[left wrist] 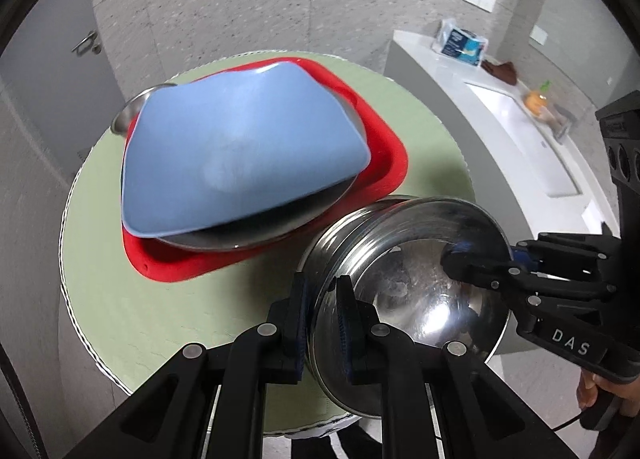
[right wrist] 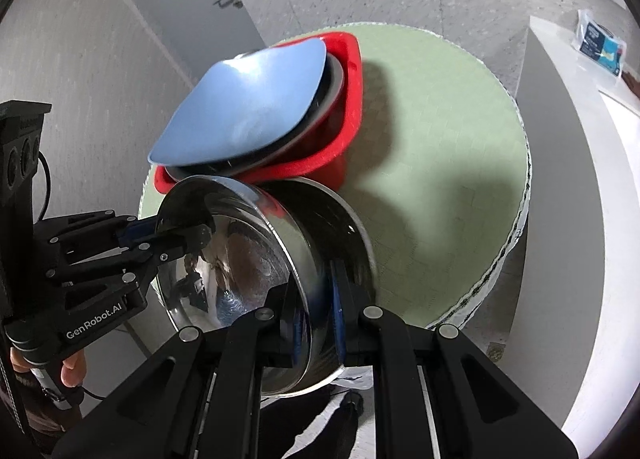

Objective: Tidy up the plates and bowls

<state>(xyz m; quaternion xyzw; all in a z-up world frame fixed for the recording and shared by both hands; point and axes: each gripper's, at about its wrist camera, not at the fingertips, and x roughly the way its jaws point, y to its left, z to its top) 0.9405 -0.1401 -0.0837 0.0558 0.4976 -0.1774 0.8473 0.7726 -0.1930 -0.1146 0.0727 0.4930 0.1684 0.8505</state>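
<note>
A steel bowl (left wrist: 416,291) is tilted on its side at the near edge of the round green table (left wrist: 132,291). My left gripper (left wrist: 322,323) is shut on its near rim. My right gripper (left wrist: 460,255) is shut on the opposite rim. In the right wrist view the bowl (right wrist: 248,255) is held between my right gripper (right wrist: 316,319) and my left gripper (right wrist: 188,233). A second steel rim (right wrist: 352,227) lies behind it. Beyond, a blue square plate (left wrist: 240,147) rests on a steel plate (left wrist: 280,227) inside a red square dish (left wrist: 384,147).
A small steel bowl (left wrist: 128,111) peeks out behind the red dish. A white counter with a sink (left wrist: 520,127) stands to the right, with a tissue pack (left wrist: 460,43) and an orange bottle (left wrist: 538,99). A grey door (left wrist: 60,59) is at the left.
</note>
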